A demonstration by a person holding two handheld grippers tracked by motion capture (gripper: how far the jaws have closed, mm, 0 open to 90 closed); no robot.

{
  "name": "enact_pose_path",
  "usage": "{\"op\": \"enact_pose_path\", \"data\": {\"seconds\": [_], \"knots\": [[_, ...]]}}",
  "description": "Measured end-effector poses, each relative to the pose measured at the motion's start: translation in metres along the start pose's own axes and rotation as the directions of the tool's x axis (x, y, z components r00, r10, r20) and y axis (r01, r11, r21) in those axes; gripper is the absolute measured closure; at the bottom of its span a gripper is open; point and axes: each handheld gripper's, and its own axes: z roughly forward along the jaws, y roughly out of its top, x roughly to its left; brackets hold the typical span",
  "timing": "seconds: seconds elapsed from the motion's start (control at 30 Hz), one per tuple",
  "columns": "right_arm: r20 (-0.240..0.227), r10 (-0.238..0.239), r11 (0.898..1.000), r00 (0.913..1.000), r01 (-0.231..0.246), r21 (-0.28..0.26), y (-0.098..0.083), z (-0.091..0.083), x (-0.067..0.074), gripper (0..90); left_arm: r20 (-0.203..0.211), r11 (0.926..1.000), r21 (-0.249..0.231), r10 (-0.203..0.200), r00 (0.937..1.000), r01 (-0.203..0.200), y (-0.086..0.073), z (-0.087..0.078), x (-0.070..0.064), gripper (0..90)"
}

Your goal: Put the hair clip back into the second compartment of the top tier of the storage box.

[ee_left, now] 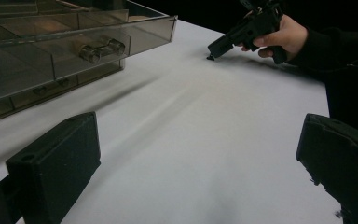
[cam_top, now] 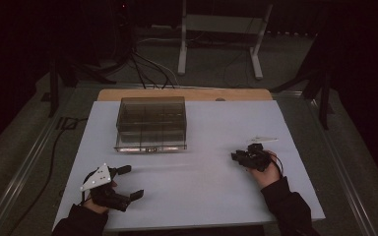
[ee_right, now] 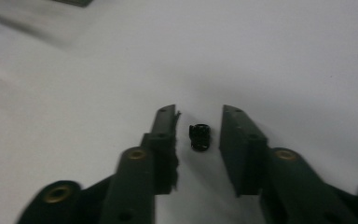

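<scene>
Here the small black part [ee_right: 199, 136] lies on the white surface [cam_top: 202, 187] at about three o'clock, between the right hand-held gripper [ee_right: 199, 123] jaws, a gap still either side. It looks light, rigid, apt to skitter; pinch its flanks. Left hand-held gripper [cam_top: 130, 182] gapes empty. No writing legible.

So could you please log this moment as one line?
right tongs: open, astride small black part, pads clear | left tongs: open, empty | drawer box: shut
</scene>
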Motion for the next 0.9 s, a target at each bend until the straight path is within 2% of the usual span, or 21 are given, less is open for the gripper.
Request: {"op": "enact_pose_path", "data": {"seconds": [0.13,0.33,0.9], "knots": [[0.028,-0.018,1.0,0.9994,0.018,0.017,-0.0004,0.0034,0.0008,77.4,0.0,1.0,0.0,-0.001,1.0,0.001,-0.0002,-0.0001,0.0002,0.5],[0.05,-0.025,0.999,0.9984,0.024,0.028,0.0012,0.004,0.0027,79.7,0.003,1.0,0.001,-0.003,1.0,0.003,-0.0004,0.0002,0.0001,0.5],[0.032,-0.017,1.0,0.9994,0.017,0.006,0.0043,-0.0019,0.0025,80.6,0.004,1.0,0.004,-0.001,1.0,0.001,-0.0001,0.0006,0.0001,0.5]]}}
